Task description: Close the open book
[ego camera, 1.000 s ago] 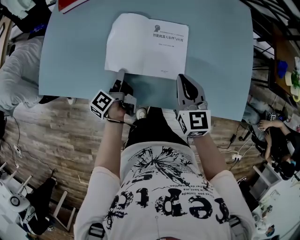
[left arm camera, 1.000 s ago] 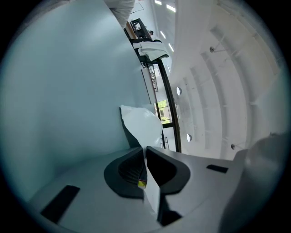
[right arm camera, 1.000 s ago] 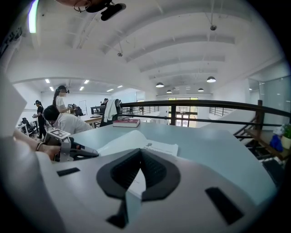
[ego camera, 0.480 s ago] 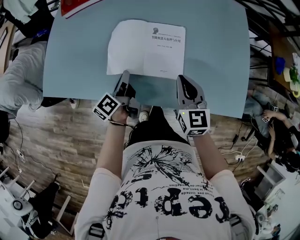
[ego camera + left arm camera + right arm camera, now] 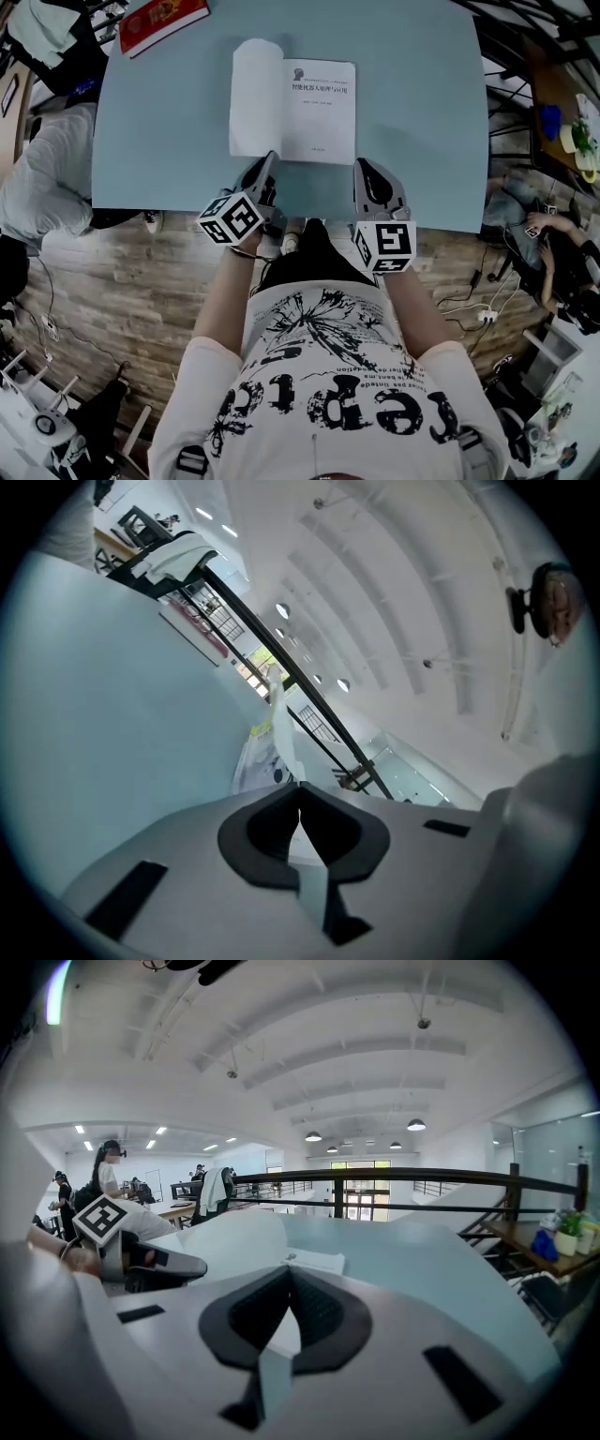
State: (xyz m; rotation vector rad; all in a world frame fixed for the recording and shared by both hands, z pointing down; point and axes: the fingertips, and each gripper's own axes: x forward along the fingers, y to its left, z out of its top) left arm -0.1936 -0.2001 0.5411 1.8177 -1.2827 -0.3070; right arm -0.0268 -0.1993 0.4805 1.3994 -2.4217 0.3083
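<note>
Open book (image 5: 287, 141): lies in the middle of the tabletop (image 5: 159, 122), midway between its left and right edges; its lower edge faces the near edge, where both grippers are

Left leaf (image 5: 255, 98): a second ago it lay flat and spread wide; now it stands off the tabletop and curls over toward the spine, so from above it shows only as a narrow strip; in the left gripper view it rises as a white sheet just past the jaw tips

Printed right page (image 5: 321, 112): flat as before, title lines readable; not touched

Left gripper (image 5: 269, 161): jaws pressed together on the lower edge of the left leaf, by my reading; they were closing a second ago and are now fully pinched; the gripper has risen and rolled, carrying the leaf with it

Right gripper (image 5: 367, 167): jaws together, nothing between them; sits just short of the book's lower right corner, near the tabletop's near edge; hardly moved

Red book (image 5: 161, 21): closed, at the far left corner of the tabletop; no part in this

Meaning for the task: the closing has begun; the leaf is caught and roughly upright; what remains, I judge, is to swing it past the spine and lay it on the right page

Risk: a thin leaf may slip from the pinch or crease
</note>
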